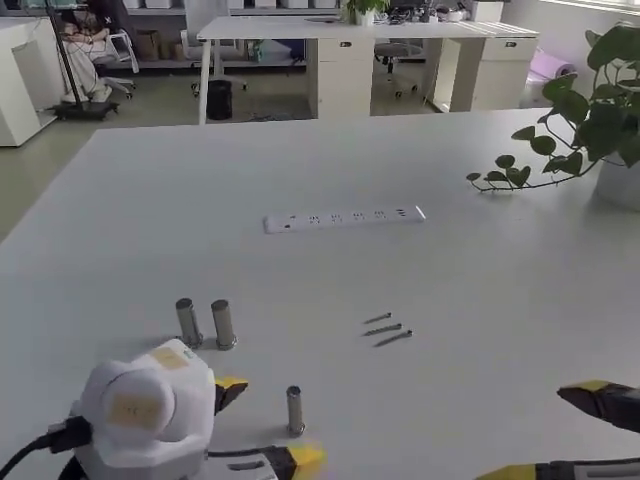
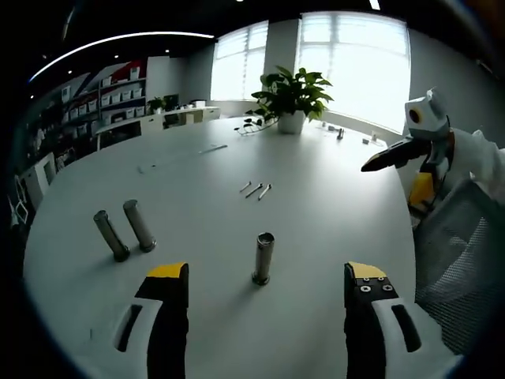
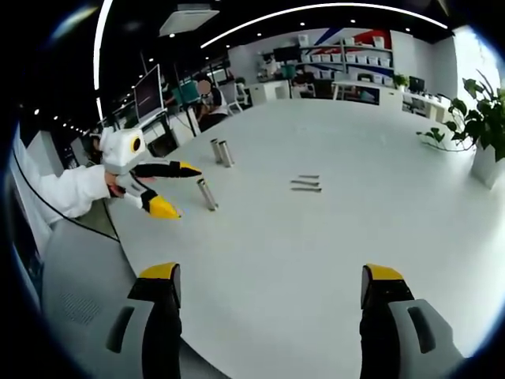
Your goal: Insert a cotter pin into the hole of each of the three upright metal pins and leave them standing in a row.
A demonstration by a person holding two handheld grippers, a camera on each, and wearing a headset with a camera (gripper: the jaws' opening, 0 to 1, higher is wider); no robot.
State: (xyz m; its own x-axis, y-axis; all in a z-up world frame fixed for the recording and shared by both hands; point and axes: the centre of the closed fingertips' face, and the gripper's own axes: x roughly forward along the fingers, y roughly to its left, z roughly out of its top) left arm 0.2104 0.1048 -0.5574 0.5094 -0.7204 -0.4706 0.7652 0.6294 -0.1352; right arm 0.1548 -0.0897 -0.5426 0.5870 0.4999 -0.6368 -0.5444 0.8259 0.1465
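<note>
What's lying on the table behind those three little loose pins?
Behind the cotter pins a white power strip lies flat on the table, with a leafy plant farther to the right. Nothing covers that stretch.

No text, label, brand or number can be read in any of the views. The power strip (image 1: pixel 345 218) lying on the tabletop (image 1: pixel 480 300) carries small dark marks along its top face, but they are too small and blurred to tell whether they are lettering or symbols. On the far wall in the right gripper view, a red and blue graphic (image 3: pixel 347 35) shows as bands of colour, with no letters that can be made out.
</note>
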